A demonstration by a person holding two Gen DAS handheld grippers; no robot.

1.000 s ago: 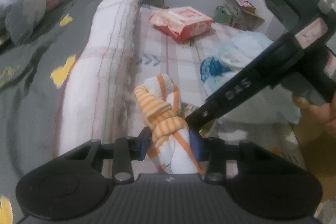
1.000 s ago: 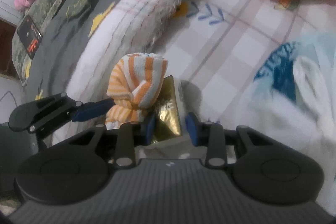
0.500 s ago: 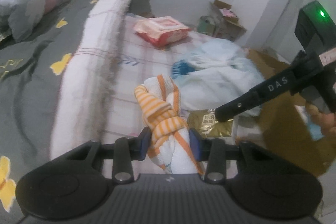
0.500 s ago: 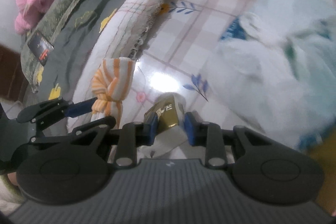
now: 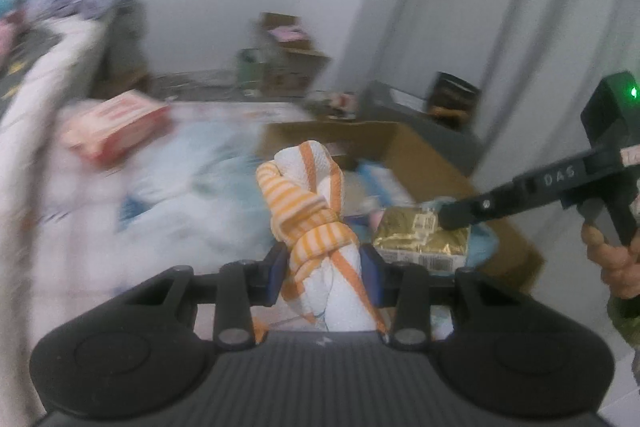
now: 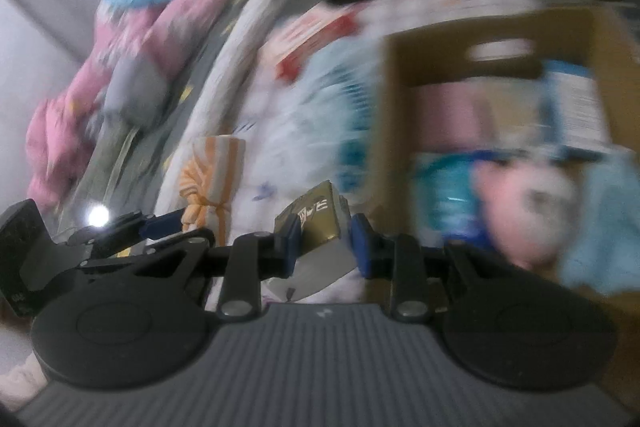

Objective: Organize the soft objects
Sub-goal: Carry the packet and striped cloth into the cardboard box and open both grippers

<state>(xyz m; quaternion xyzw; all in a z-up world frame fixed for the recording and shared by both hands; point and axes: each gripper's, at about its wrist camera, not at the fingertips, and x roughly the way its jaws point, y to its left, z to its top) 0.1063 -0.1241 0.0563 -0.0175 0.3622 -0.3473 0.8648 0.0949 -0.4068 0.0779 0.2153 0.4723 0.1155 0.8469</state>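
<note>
- Already clamped: left hand-held gripper (image 5: 325,277) pinching knotted striped towel (image 5: 310,211) just below its knot; soft, light, squashy.
- Likewise right hand-held gripper (image 6: 325,242) nipping gold foil packet (image 6: 318,217), slippery, crinkly, beside cardboard box (image 6: 394,99) ahead.

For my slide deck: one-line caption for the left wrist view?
Left gripper clamps a knotted orange-striped towel while the right gripper carries a gold packet toward a cardboard box.
</note>
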